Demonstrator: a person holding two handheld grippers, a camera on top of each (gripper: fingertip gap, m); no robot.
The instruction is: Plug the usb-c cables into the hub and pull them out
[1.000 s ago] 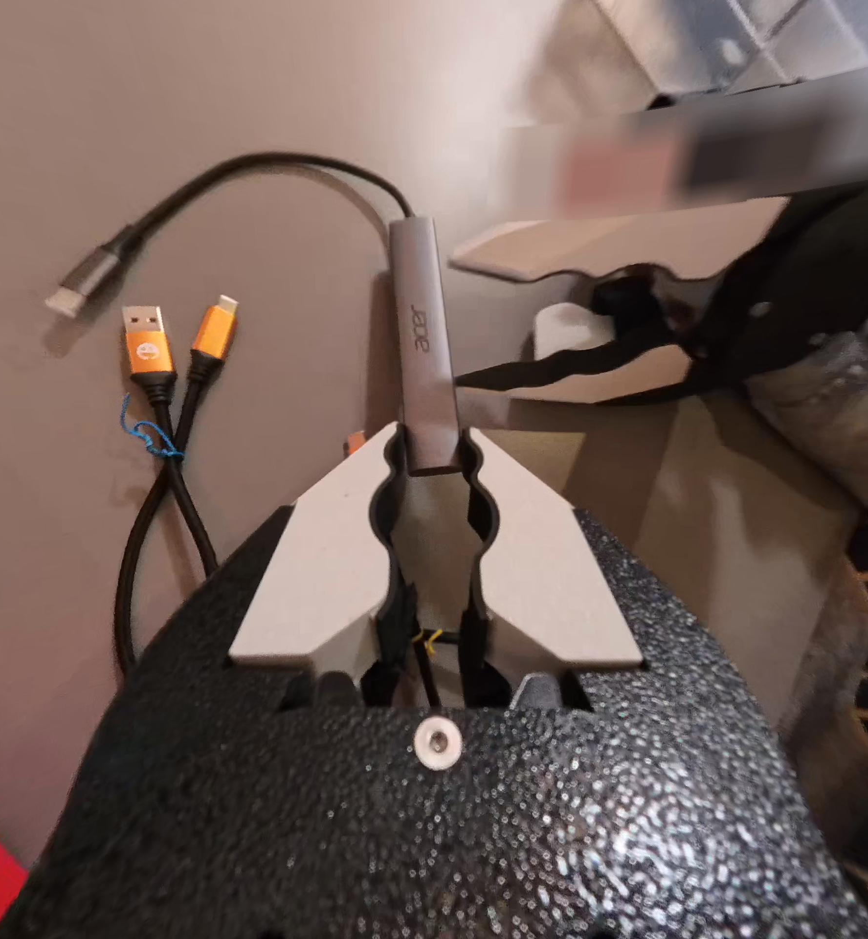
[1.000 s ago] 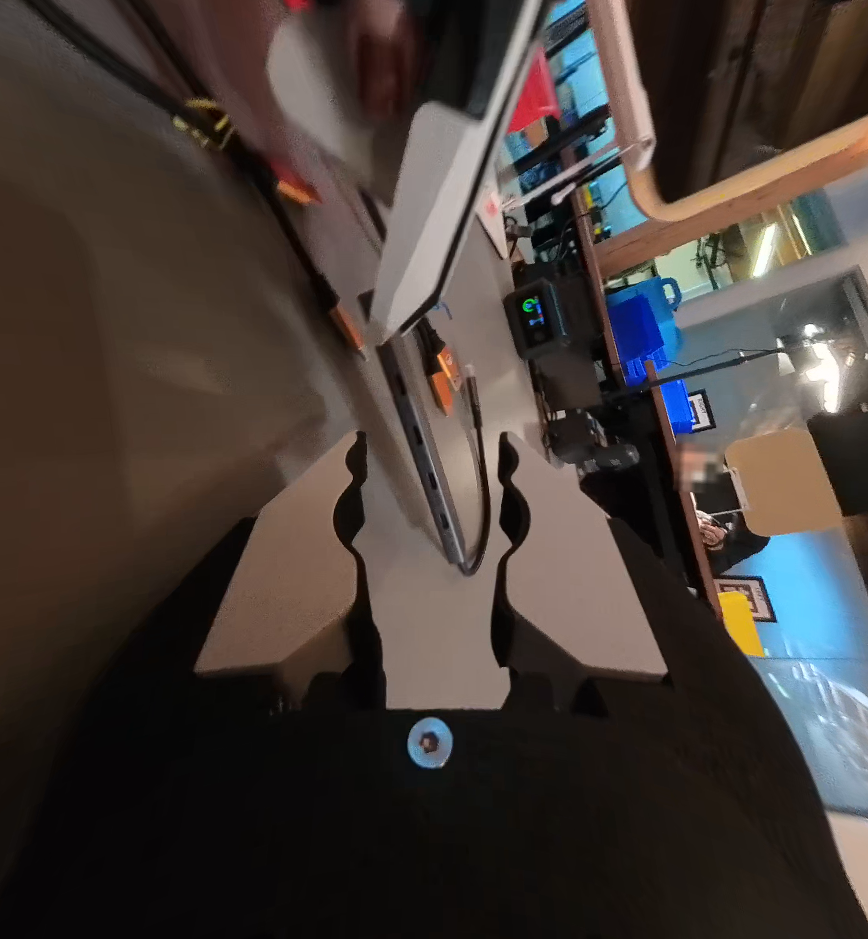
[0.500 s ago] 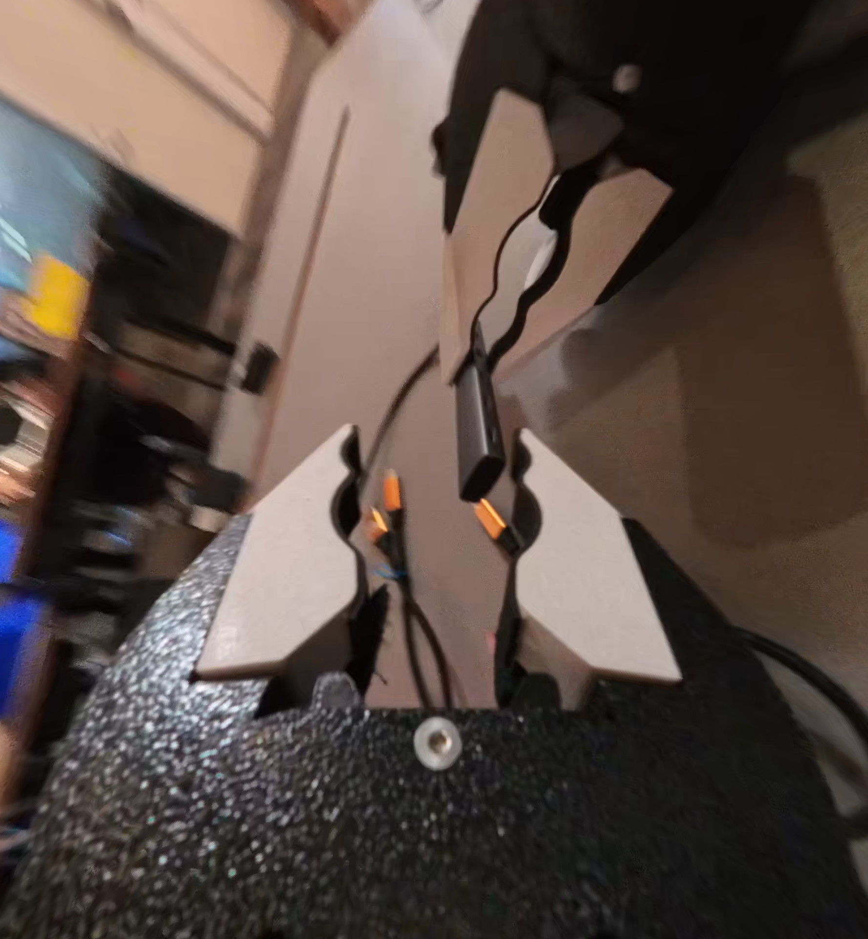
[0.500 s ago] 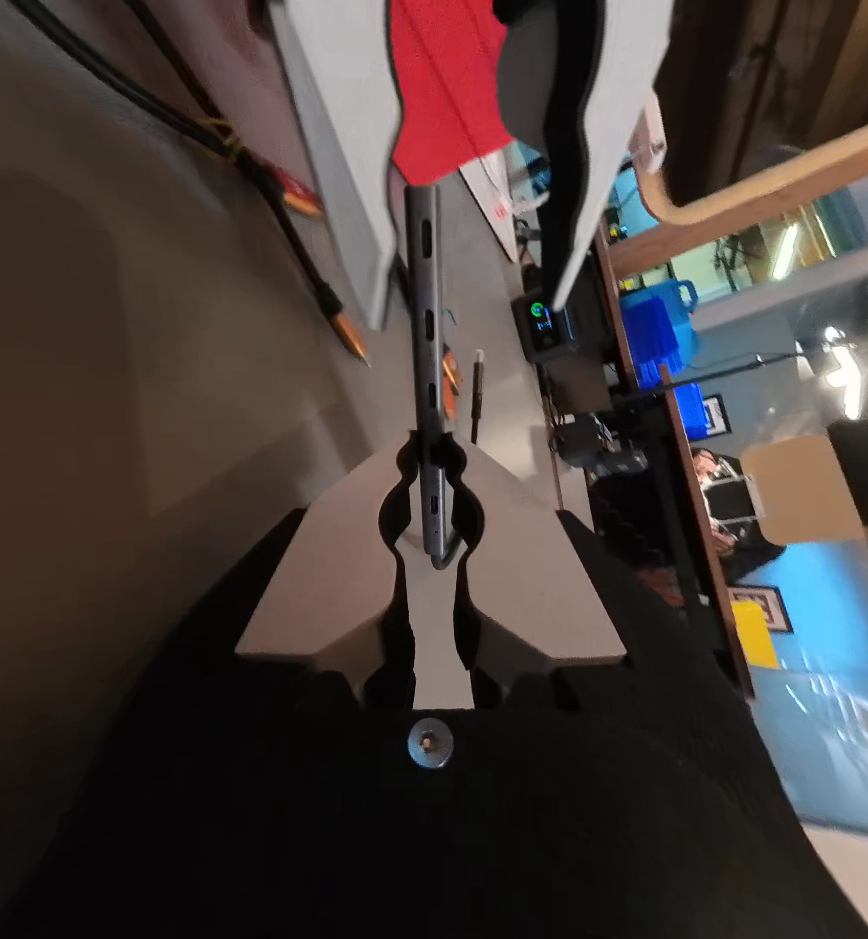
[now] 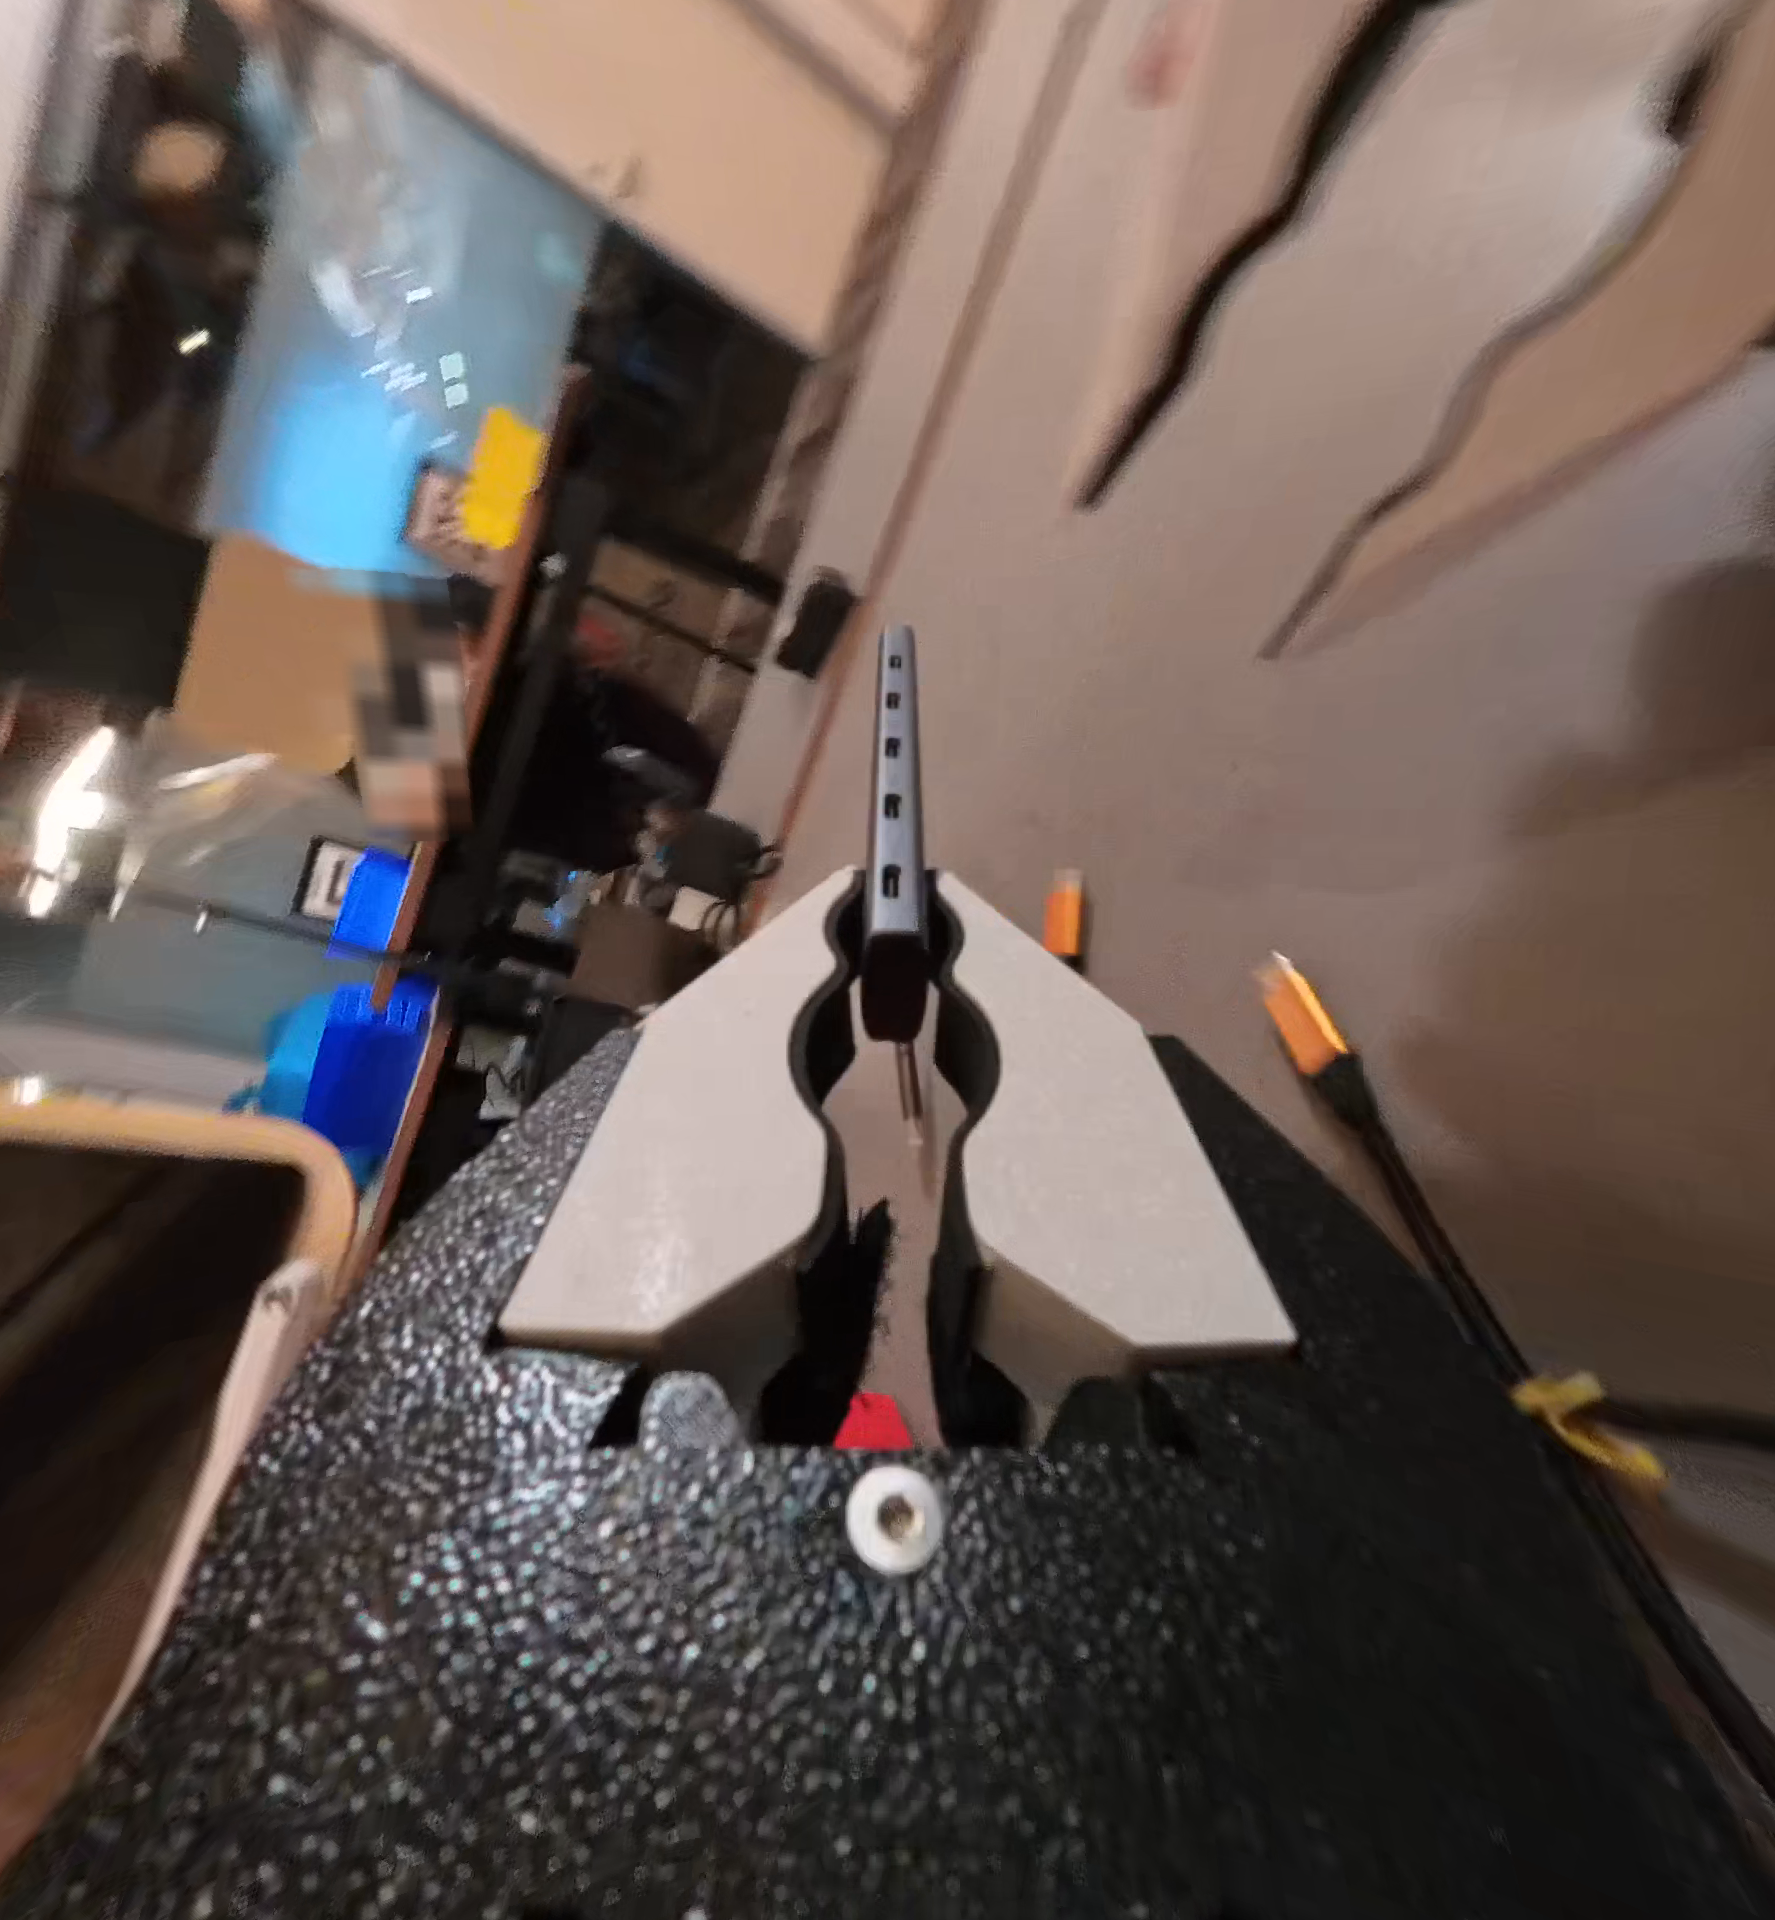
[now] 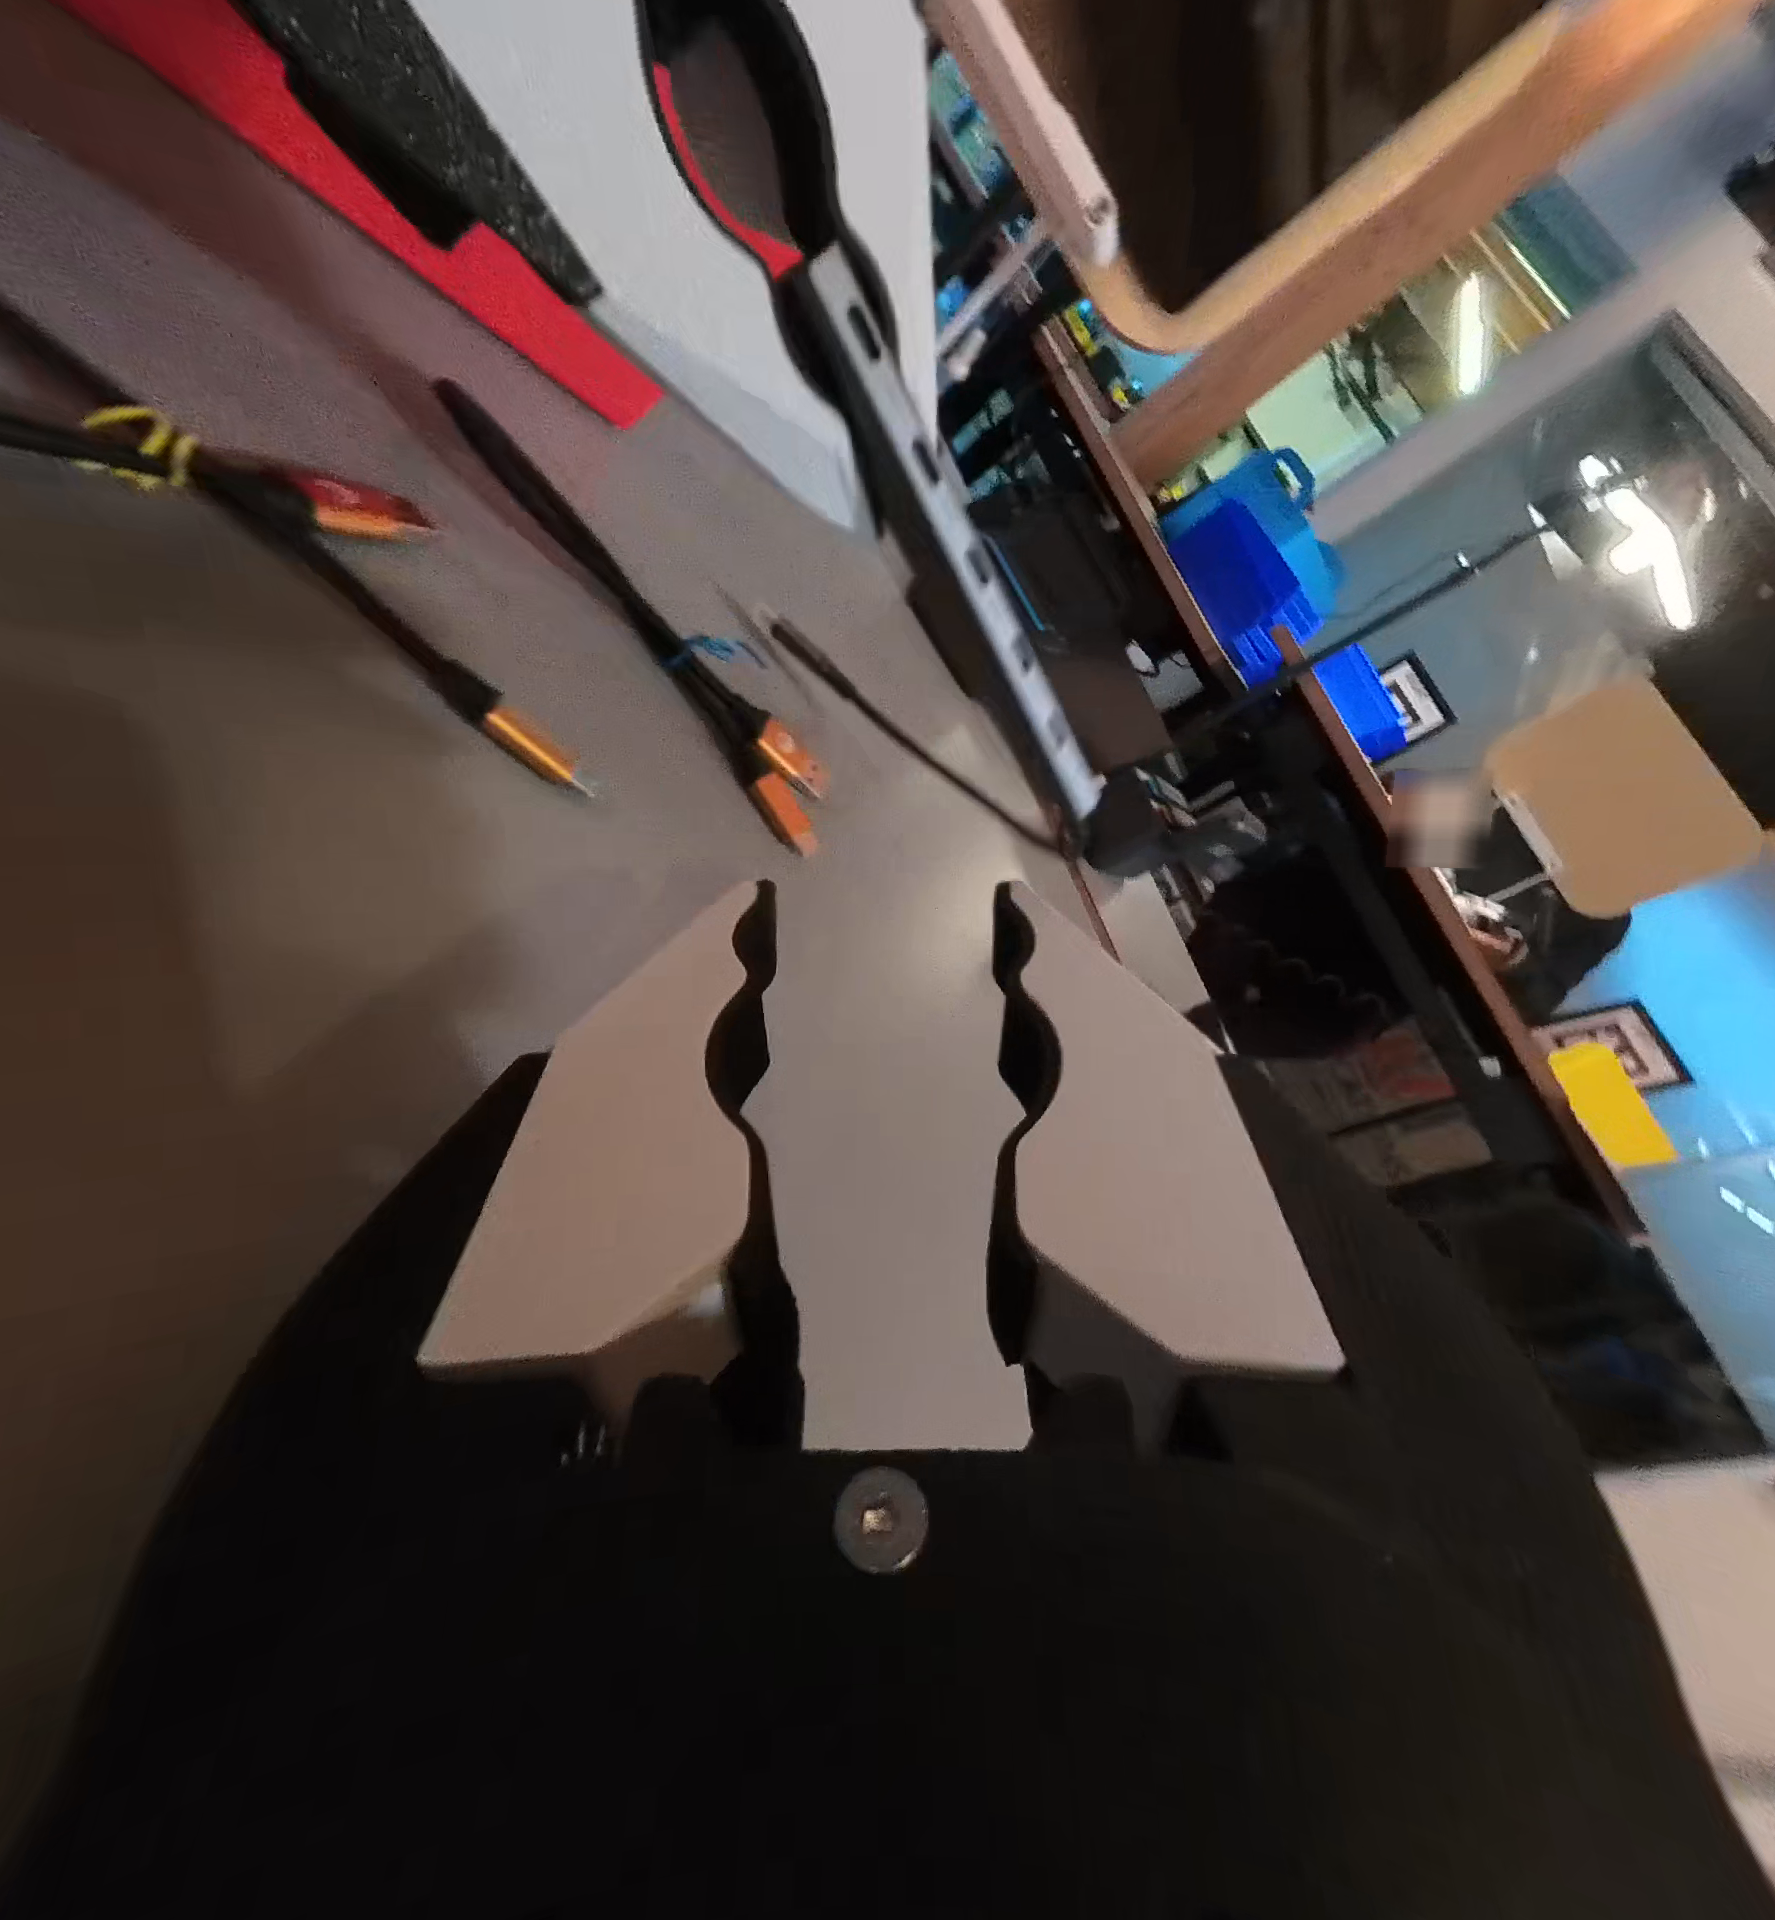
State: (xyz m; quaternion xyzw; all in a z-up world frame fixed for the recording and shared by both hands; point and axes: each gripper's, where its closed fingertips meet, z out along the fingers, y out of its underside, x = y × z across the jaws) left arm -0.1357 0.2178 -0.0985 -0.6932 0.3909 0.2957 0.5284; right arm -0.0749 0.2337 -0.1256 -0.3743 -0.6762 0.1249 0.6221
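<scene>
My left gripper (image 5: 893, 899) is shut on one end of the slim grey hub (image 5: 898, 790) and holds it on edge above the table, its row of ports facing up. In the right wrist view the hub (image 6: 950, 520) runs down towards its black lead (image 6: 914, 748). My right gripper (image 6: 878, 904) is open and empty, a little off the hub; it also shows at the top right of the left wrist view (image 5: 1174, 577). Orange-ended cables lie on the table: a single one (image 6: 530, 743), a pair with a blue tie (image 6: 784, 779), and one with a yellow tie (image 6: 363, 514).
The grey-brown table (image 6: 239, 935) ends at a wooden edge (image 6: 1101, 914) close to the hub. A wooden chair back (image 6: 1278, 260) stands beyond it. A red sheet (image 6: 509, 301) lies under the left gripper. Blue bins (image 6: 1247, 551) and shelves are in the background.
A second ago my left gripper held the hub flat. Then my right gripper took it while the left one opened. Now the left is shut on the hub on edge, and the right has let go.
</scene>
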